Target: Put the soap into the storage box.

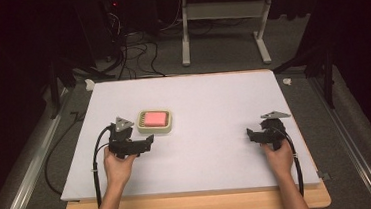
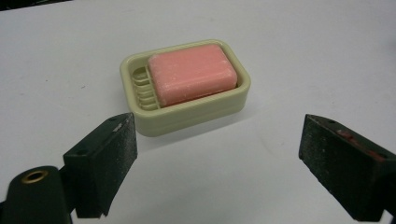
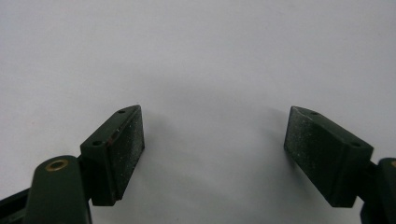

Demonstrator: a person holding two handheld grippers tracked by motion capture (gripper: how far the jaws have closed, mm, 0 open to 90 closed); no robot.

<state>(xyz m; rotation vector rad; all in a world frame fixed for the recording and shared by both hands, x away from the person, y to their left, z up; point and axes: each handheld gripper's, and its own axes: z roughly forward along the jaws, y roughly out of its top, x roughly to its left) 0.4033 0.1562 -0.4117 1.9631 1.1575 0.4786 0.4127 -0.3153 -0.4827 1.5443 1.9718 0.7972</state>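
A pink bar of soap (image 1: 153,119) (image 2: 192,73) lies in a cream soap dish (image 1: 168,127) (image 2: 187,114) on the white table top (image 1: 209,107), left of centre. My left gripper (image 1: 149,142) (image 2: 217,140) rests on the table just in front of the dish. It is open, its jaws wide apart with nothing between them, and the dish sits a short way beyond the tips. My right gripper (image 1: 249,133) (image 3: 212,130) rests near the table's right edge, open over bare white surface.
The white sheet (image 1: 129,184) covers a wooden table whose front edge (image 1: 196,206) shows bare. A black cable (image 1: 96,166) trails from the left gripper, another (image 1: 296,161) from the right. Cables and a table frame (image 1: 222,26) stand on the floor behind.
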